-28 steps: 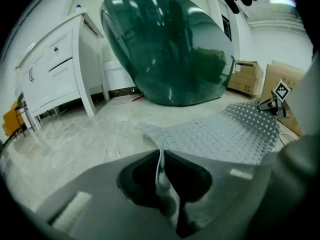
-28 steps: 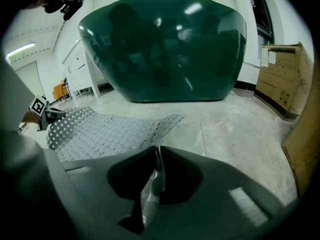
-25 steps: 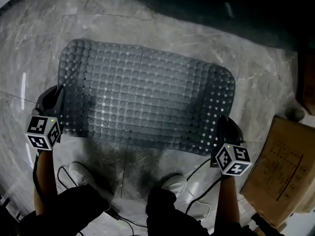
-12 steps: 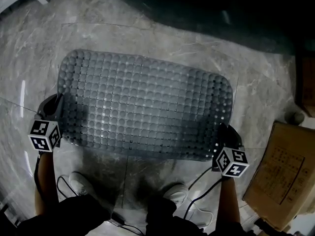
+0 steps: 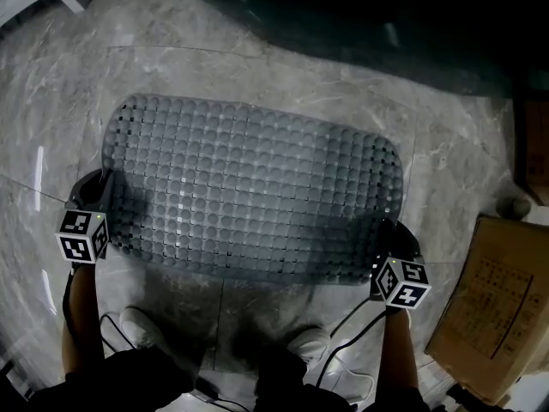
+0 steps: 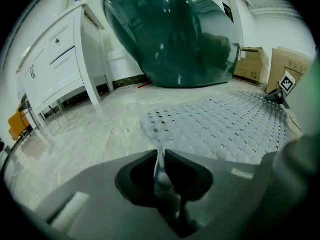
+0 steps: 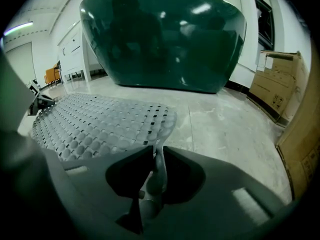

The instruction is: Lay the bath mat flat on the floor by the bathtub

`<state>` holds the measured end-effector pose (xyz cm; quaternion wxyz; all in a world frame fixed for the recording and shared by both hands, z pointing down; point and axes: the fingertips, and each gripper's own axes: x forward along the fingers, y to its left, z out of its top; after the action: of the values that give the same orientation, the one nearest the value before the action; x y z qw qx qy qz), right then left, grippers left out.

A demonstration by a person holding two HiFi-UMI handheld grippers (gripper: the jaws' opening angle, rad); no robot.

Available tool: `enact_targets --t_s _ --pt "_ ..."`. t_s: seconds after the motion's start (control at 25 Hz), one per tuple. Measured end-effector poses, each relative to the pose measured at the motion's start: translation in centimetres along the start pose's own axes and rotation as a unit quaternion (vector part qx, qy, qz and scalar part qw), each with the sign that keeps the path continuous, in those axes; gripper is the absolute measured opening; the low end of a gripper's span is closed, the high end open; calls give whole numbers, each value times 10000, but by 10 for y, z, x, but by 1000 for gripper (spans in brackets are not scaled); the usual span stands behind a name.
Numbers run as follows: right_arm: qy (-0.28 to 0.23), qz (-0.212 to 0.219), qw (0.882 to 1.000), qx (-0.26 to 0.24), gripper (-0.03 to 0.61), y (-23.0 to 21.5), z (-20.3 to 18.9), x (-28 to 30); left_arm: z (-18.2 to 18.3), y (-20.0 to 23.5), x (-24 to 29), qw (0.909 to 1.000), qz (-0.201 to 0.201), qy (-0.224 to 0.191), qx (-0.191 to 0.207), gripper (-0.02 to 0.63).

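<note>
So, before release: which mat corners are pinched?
The bath mat's two corners nearest the person: left gripper holds one, right gripper the other. The far corners are free.

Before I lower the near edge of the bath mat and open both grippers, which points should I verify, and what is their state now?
1. Left gripper shut on the bath mat at a near corner: ok.
2. Right gripper shut on the other near corner: ok.
3. Mat spread without folds: ok.
4. Far edge lying beside the bathtub: ok.
5. Near edge down on the floor: not ok, it rises into both grippers.
</note>
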<state>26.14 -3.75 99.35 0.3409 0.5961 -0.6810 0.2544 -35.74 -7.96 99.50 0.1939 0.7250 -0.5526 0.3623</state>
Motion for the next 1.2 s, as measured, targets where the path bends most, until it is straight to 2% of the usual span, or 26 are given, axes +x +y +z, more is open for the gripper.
enact_targets --t_s 0.2,0.28,0.52,0.64,0.72,0.96,1.2 --pt "-6 -38 10000 86 97 -5 -5 4 -4 -1 1 10000 32 74 10 56" --pt "-16 -75 9999 121 109 -7 -6 5 -4 2 1 9999 88 100 -9 80" --pt "-109 -151 9997 146 141 -11 -5 3 -10 9 1 9996 140 199 111 125" --pt "-207 -276 9993 133 153 -15 -2 -1 -12 9 -2 9989 166 309 299 143" --pt "-360 -416 9984 128 128 -20 3 -6 -13 8 -5 9985 172 363 367 143" --pt "-651 -406 9971 3 103 -19 27 -12 12 13 -10 9994 297 19 203 143" --pt "-1098 -295 9935 -92 74 -2 79 -13 77 -10 -7 9978 125 -603 249 143"
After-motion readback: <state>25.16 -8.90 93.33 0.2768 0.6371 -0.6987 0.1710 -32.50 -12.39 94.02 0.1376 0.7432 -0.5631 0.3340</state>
